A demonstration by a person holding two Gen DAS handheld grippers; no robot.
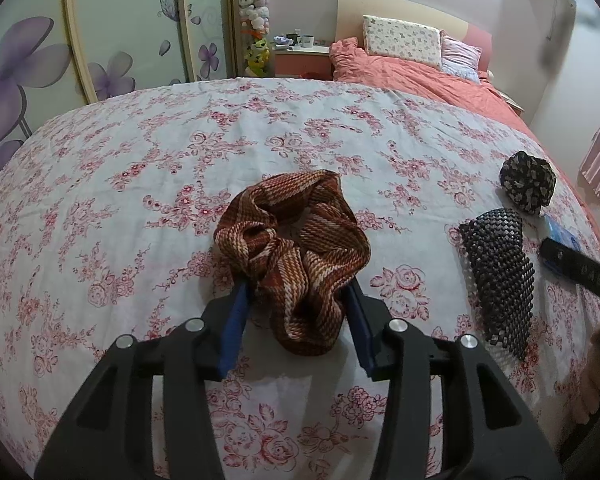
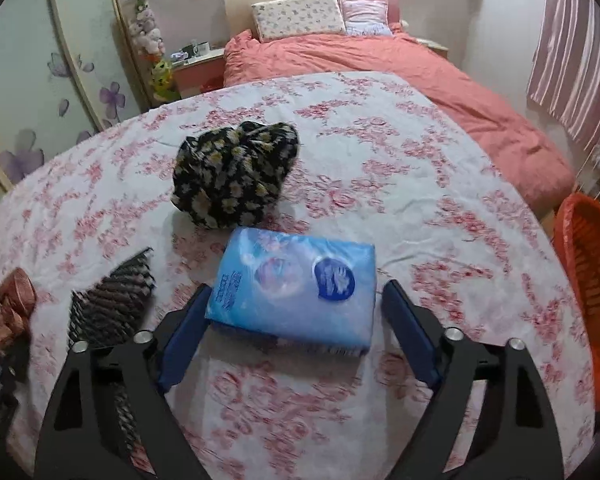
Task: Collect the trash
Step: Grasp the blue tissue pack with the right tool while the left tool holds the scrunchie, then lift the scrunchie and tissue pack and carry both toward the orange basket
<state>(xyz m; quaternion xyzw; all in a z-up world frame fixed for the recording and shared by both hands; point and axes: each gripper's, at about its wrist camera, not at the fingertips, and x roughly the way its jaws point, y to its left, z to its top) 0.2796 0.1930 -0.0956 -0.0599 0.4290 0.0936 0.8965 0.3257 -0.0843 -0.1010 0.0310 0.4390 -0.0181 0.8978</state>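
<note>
A brown striped cloth (image 1: 296,252) lies crumpled on the floral sheet, its near end between the fingers of my left gripper (image 1: 298,292), which is open around it. A blue tissue pack (image 2: 296,284) lies between the fingers of my right gripper (image 2: 296,308), which is open with a gap on each side. A black daisy-print cloth (image 2: 236,172) sits just beyond the pack; it also shows at the right of the left wrist view (image 1: 528,184). A black mesh mat (image 1: 496,276) lies between the two grippers and shows in the right wrist view (image 2: 108,304).
An orange basket (image 2: 588,292) stands off the bed's right edge. A coral duvet (image 2: 400,80) and pillows (image 2: 300,16) lie at the head of the bed. A nightstand (image 1: 304,60) with cups and a wardrobe (image 1: 80,40) stand on the left.
</note>
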